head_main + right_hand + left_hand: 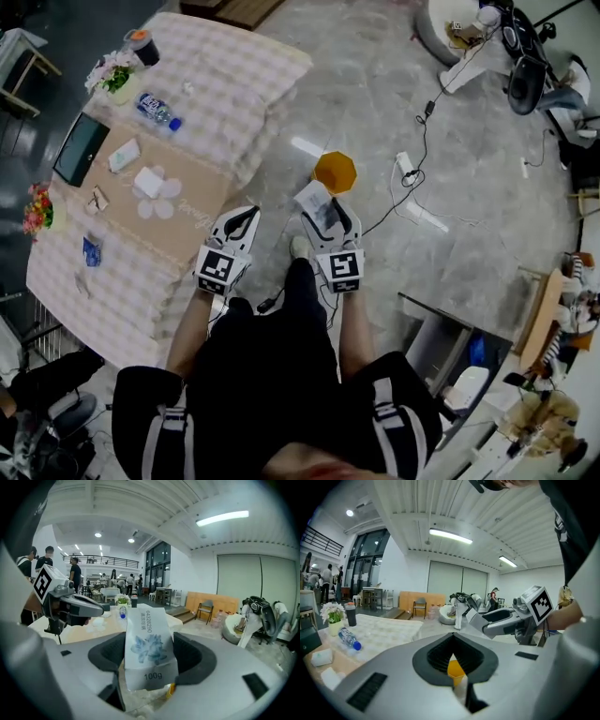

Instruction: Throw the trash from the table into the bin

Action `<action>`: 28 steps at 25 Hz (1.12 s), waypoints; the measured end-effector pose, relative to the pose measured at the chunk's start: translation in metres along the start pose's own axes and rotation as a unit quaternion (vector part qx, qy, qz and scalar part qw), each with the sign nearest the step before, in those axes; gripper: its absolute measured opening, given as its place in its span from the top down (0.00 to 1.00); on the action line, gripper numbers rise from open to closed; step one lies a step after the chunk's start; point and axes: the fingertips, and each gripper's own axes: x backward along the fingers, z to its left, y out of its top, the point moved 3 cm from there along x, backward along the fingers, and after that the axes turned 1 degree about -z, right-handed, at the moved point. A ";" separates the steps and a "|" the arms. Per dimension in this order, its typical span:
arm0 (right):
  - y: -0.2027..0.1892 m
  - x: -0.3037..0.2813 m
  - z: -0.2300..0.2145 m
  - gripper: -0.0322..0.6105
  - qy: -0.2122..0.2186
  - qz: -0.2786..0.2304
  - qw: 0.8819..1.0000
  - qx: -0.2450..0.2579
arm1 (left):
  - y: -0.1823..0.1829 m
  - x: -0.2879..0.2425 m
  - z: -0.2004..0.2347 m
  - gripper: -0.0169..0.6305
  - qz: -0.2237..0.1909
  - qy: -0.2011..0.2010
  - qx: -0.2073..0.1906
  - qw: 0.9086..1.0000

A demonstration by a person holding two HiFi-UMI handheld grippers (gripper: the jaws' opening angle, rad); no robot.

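Note:
An orange bin (pixel 335 172) stands on the floor just ahead of both grippers; through the narrow slit of my left gripper (pixel 457 665) a sliver of the bin (pixel 455 668) shows. My right gripper (pixel 328 208) is shut on a white paper packet (pixel 312 198) printed with a blue flower and "100g" (pixel 149 648), held close to the bin's near rim. The left gripper (pixel 246 217) hovers beside the table's corner, shut and empty. On the checkered table (pixel 234 84) lie a water bottle (pixel 157 112), a tissue pack (pixel 123 155), white paper (pixel 148 181) and a blue wrapper (pixel 91 250).
A tablet (pixel 81 147), a flower pot (pixel 112 75) and a dark cup (pixel 141 47) also sit on the table. A cable and a white power strip (pixel 408 173) lie on the floor right of the bin. Furniture and people fill the far right.

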 end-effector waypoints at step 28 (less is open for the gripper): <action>-0.326 -0.166 -0.226 0.46 -0.055 0.098 0.987 -0.112 | -0.198 -0.324 -0.004 0.97 0.099 -0.047 0.025 0.994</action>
